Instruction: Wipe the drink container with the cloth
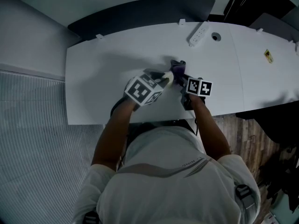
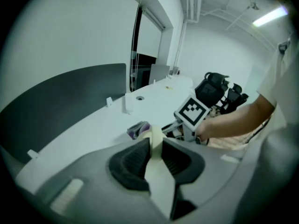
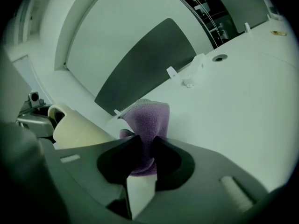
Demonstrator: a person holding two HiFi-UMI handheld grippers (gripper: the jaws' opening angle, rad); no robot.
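The left tongs (image 2: 156, 143) are clamped on a cream drink container (image 2: 160, 181) (its pale wall fills the gap between the 2 dark pads). Just beyond its tip shows a bunched purple cloth (image 2: 138, 129). The right tongs (image 2: 170, 128), with 1 checkered cube, reach in from the right over the white surface (image 2: 93, 134).

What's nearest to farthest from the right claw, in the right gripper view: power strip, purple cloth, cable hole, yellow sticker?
1. purple cloth, in the right claw
2. power strip, ahead
3. cable hole, beyond it
4. yellow sticker, far right
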